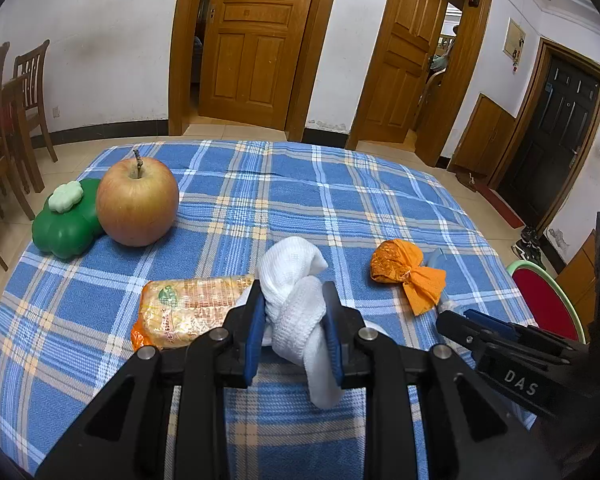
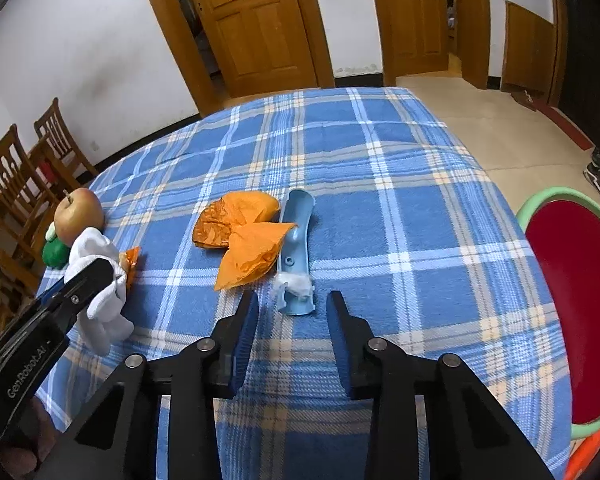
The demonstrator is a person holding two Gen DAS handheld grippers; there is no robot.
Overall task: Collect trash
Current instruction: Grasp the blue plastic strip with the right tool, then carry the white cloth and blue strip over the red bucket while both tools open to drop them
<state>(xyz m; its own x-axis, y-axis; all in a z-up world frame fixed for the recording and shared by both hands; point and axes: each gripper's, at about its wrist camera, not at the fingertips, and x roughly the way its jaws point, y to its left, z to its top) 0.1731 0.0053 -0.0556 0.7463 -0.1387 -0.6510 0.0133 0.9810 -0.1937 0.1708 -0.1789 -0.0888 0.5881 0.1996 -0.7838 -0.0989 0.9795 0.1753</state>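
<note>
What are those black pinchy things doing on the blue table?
A person is tidying trash with two grippers. The left gripper has its jaws shut on a knotted white cloth. The right gripper is open, just in front of a light blue plastic piece next to an orange wrapper. An apple, a green container and a snack packet sit on the checked tablecloth.

left gripper point(image 1: 294, 322): black angular linkage arms, blue finger pads point(image 1: 254, 332), round silver pivot screws, white "GenRobot.AI" lettering on side | right gripper point(image 2: 292, 332): same black frame, blue pads point(image 2: 247, 344), silver screws, white "DAS" label
</note>
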